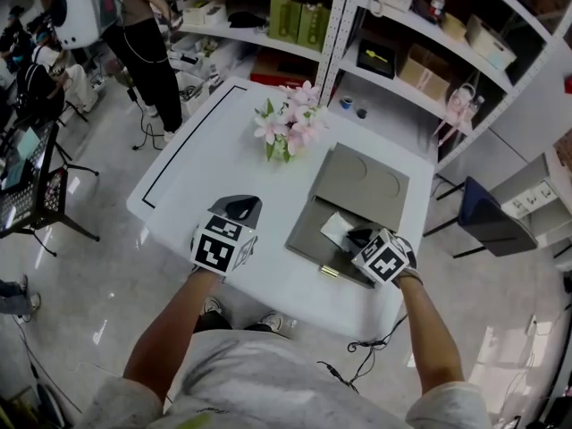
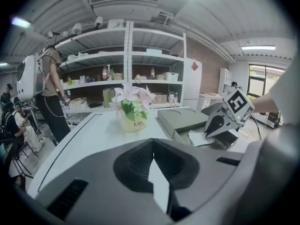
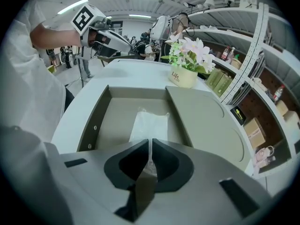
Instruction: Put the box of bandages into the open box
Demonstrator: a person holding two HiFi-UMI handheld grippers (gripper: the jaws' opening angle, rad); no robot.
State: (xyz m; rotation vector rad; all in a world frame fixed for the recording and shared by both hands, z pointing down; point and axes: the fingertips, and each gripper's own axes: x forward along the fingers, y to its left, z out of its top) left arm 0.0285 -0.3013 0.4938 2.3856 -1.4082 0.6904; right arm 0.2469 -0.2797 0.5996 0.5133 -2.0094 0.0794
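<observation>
Your right tongs [image 3: 150,143] are pinched shut on the clear wrap of the box of bandages [image 3: 149,124], which lies flat inside the open box [image 3: 96,114], beside the grey lid [image 3: 206,121]. Your left tongs [image 2: 152,143] are closed on nothing, hovering over the counter [image 2: 93,135] left of the open box, with the flower pot [image 2: 133,121] beyond

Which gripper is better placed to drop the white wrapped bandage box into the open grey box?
Right. The right gripper is shut on the clear wrap of the white wrapped bandage box, over the open grey box. The left gripper is shut, empty, over the white table.
</observation>
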